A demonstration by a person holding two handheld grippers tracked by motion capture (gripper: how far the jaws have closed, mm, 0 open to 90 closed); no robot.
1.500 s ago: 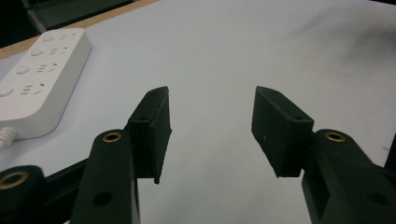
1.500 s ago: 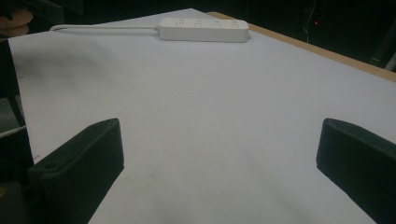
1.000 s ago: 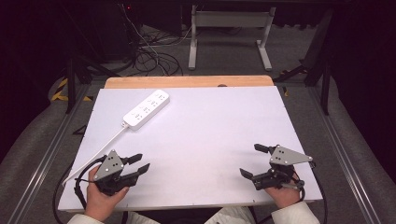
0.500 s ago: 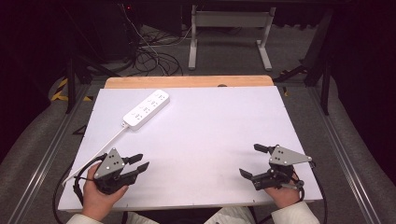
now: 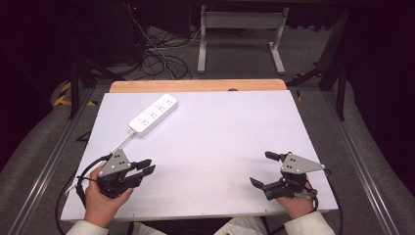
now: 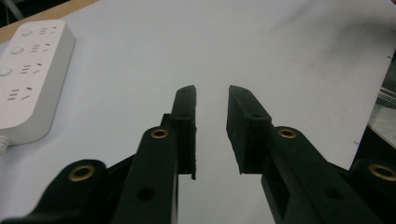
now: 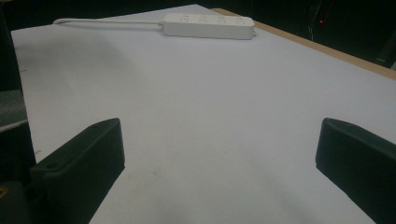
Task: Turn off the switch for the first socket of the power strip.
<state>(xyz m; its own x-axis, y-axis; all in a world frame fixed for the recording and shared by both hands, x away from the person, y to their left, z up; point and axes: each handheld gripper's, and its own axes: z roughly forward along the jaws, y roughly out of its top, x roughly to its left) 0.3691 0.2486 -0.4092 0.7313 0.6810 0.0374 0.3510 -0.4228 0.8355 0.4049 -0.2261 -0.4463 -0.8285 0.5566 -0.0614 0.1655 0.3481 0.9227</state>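
Both grippers idle over bench (image 5: 210, 147)
Left gripper (image 5: 145, 168) jaws just closing, narrow gap, nothing between (power strip (image 5: 153, 114) well ahead); right gripper (image 5: 266, 169) spread wide, empty.

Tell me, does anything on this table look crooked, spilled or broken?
Nothing looks spilled or broken. The white power strip lies slantwise near the table's far left corner, its cord trailing toward the near left edge. The left gripper, its jaws just closing on nothing, and the right gripper, jaws wide, hold nothing.
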